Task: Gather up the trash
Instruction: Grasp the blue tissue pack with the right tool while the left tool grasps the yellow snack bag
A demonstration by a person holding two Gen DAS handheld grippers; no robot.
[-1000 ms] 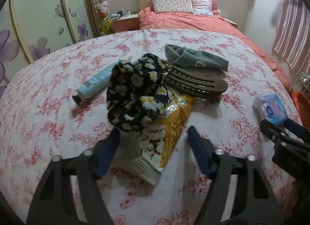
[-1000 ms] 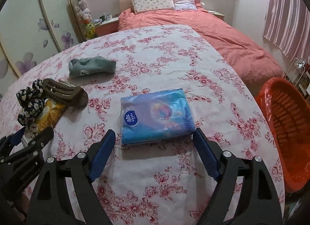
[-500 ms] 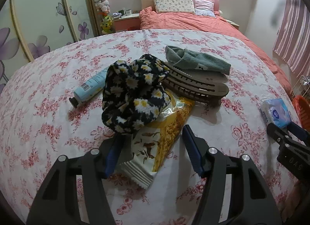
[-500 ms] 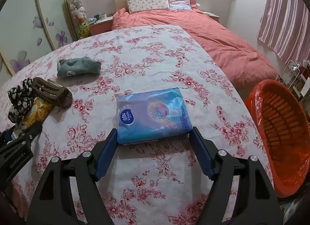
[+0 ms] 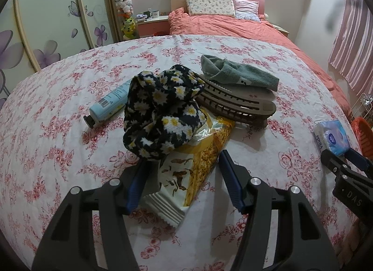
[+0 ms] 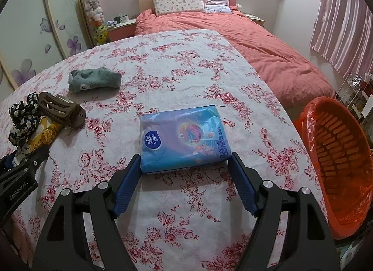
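A yellow and white snack wrapper (image 5: 186, 175) lies on the floral table under a black daisy-print cloth (image 5: 160, 110). My left gripper (image 5: 184, 173) is open, its blue fingers on either side of the wrapper's near end, not touching. A blue tissue pack (image 6: 184, 138) lies flat in the right wrist view. My right gripper (image 6: 184, 166) is open, its fingertips flanking the pack's near edge. The pack also shows in the left wrist view (image 5: 331, 135). An orange basket (image 6: 335, 154) lined with a bag stands off the table's right edge.
A brown slipper (image 5: 235, 103), a grey-green sock (image 5: 237, 75) and a light blue tube (image 5: 109, 103) lie around the cloth. A bed with a pink cover (image 6: 256, 37) stands beyond the table. Wardrobe doors (image 5: 46, 26) are at the left.
Both grippers have narrowed and moved forward. The left fingers now sit closer around the wrapper, and the right fingers have reached the tissue pack's near corners.
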